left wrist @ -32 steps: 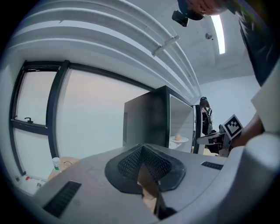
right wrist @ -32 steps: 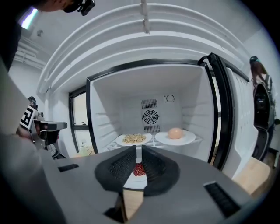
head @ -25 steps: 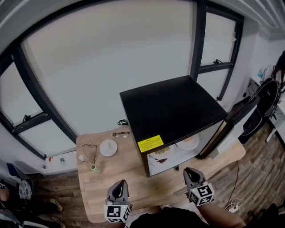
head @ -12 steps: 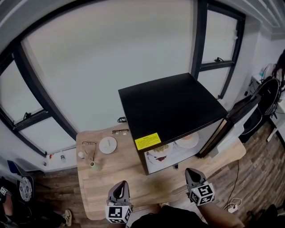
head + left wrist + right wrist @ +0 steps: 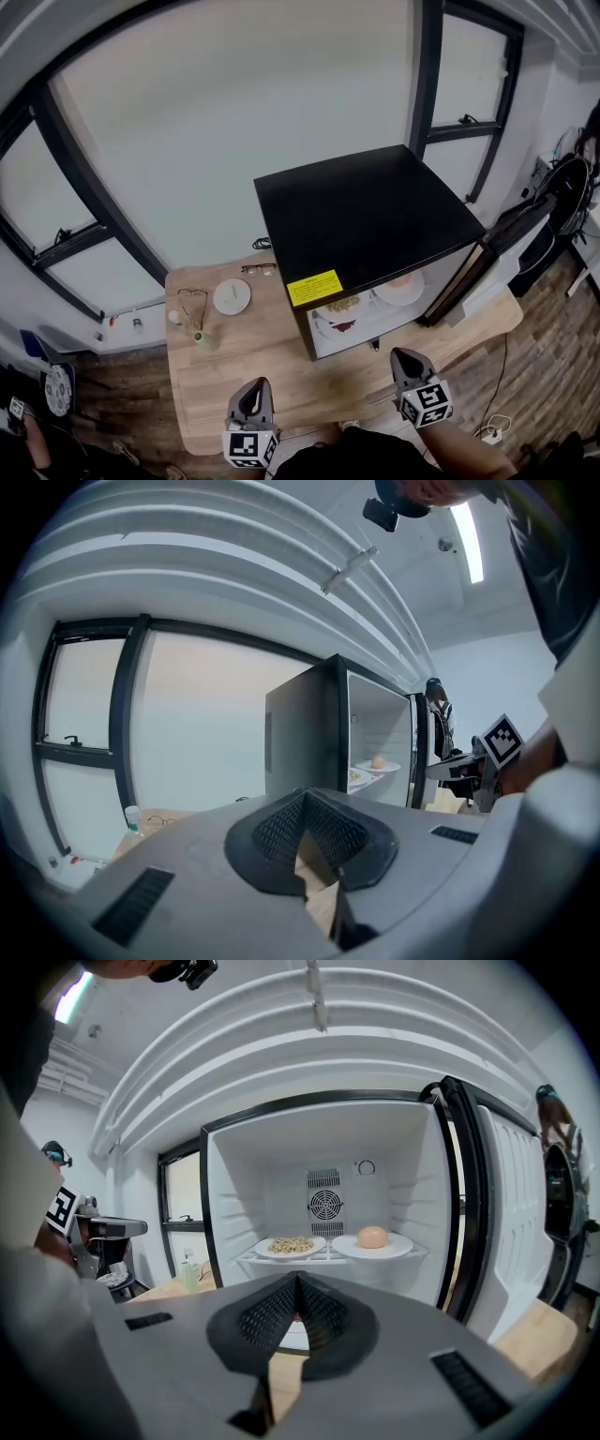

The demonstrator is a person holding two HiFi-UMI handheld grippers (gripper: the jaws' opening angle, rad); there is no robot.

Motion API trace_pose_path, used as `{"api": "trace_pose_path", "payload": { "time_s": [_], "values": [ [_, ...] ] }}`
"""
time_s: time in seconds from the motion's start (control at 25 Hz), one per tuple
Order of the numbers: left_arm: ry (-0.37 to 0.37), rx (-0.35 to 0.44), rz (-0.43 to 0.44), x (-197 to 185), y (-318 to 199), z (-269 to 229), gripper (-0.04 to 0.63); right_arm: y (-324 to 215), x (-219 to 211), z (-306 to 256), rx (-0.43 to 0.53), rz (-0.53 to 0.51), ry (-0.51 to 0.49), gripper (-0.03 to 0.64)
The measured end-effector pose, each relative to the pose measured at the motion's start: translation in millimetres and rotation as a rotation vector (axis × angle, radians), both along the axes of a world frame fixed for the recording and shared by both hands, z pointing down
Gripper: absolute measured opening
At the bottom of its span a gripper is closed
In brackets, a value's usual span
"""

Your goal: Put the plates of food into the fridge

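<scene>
**Facing the open fridge (image 5: 366,220)**

Head view: the left gripper (image 5: 251,392) and right gripper (image 5: 403,358) hover over the wooden table (image 5: 281,370), near the fridge front. A plate of yellowish food (image 5: 342,307) and a plate with a bun (image 5: 399,285) sit side by side on a shelf inside.

Left gripper view: fingers pressed together, nothing between them.

Right gripper view: fingers closed and empty, pointing toward both plates on the shelf; the door (image 5: 520,1232) stands open at right.

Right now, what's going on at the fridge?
A person holds two grippers in front of an open fridge that stands on a wooden table. The left gripper and right gripper are both shut and empty. On the fridge shelf sit a noodle plate and a plate with a round bun. A small white plate lies on the table left of the fridge.
</scene>
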State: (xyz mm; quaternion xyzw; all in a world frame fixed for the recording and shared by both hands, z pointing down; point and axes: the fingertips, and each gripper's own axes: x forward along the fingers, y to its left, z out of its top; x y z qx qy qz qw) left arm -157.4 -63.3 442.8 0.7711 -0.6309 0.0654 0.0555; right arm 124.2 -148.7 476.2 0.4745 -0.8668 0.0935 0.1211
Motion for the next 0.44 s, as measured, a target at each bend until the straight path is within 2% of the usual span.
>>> {"api": "trace_pose_path", "payload": {
  "time_s": [0.44],
  "values": [
    [0.013,0.026,-0.028,-15.3,19.0,-9.8,0.005,11.1,-25.7,-18.9,0.039,-0.044,0.008,0.018]
  ]
}}
